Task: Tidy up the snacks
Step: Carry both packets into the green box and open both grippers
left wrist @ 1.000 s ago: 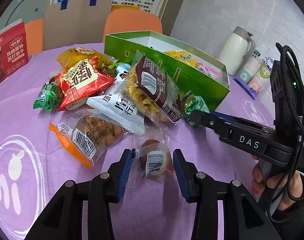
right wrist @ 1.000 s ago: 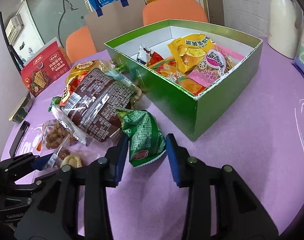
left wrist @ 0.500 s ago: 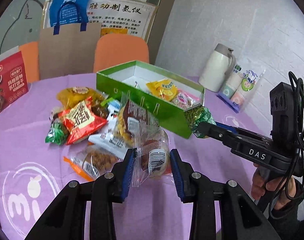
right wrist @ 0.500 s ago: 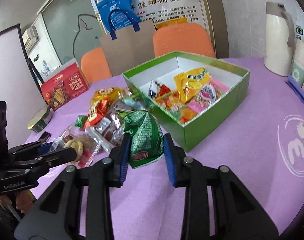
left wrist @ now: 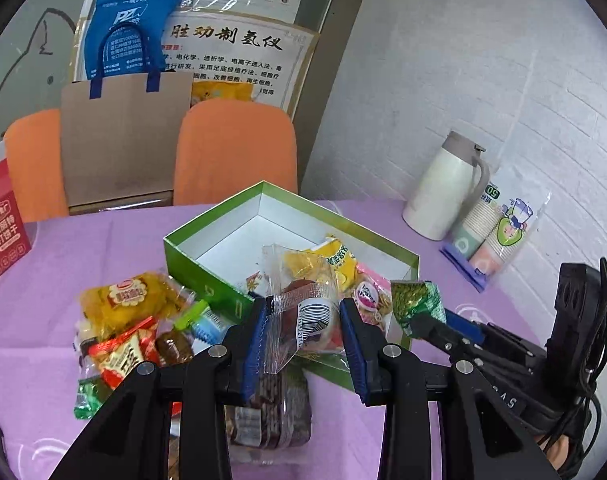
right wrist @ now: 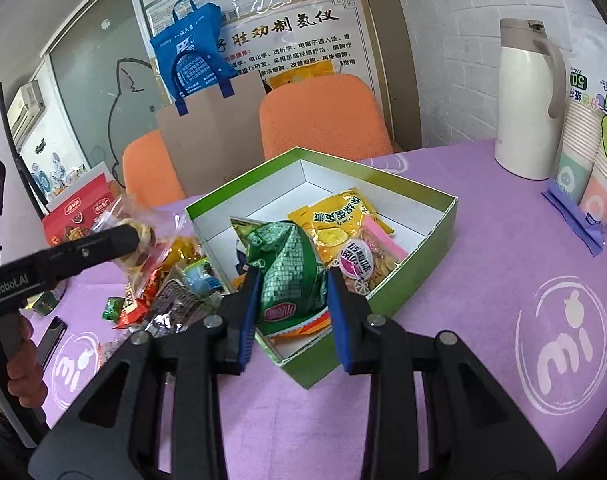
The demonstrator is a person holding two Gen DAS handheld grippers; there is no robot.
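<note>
I'm seeing matt purple cloth on the table (right wrist: 483, 280), faintly textured. The green box (right wrist: 419, 264) reads as smooth card — white inside. My left gripper (left wrist: 303, 326) pinches crinkly clear plastic wrap (left wrist: 299, 320); the right gripper (right wrist: 291, 300) clamps a shiny green foil packet (right wrist: 291, 276). Both have matt black plastic arms — ribbed blue pads (right wrist: 337, 316). The jug (right wrist: 527, 100) is glossy.

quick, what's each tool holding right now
left tool: closed on a clear snack packet
right tool: closed on a green snack bag
</note>
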